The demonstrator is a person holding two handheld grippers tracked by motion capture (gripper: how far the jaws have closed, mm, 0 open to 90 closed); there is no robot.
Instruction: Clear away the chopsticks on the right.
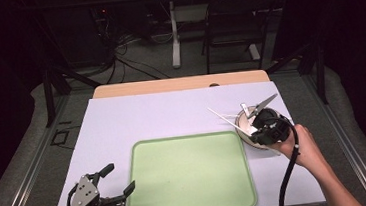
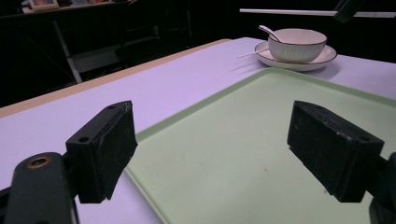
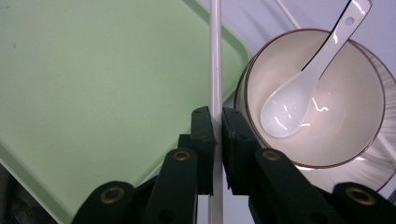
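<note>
A white bowl (image 3: 355,140) with a dark rim sits on a matching plate (image 3: 378,175), and a white spoon (image 3: 299,93) lies in it. My right gripper (image 3: 218,126) is shut on a white chopstick (image 3: 215,56) just left of the bowl, over the corner of the green tray (image 3: 93,93). In the high view the right gripper (image 1: 259,122) hovers over the bowl (image 1: 245,120) at the table's right. My left gripper (image 1: 119,179) stands open at the tray's near left corner, with nothing between its fingers (image 2: 112,144).
A second chopstick (image 3: 287,14) lies beyond the bowl. The tray (image 1: 190,175) fills the middle front of the lilac table cover (image 1: 147,116). A chair (image 1: 234,23) and a table leg (image 1: 174,33) stand on the floor behind the table.
</note>
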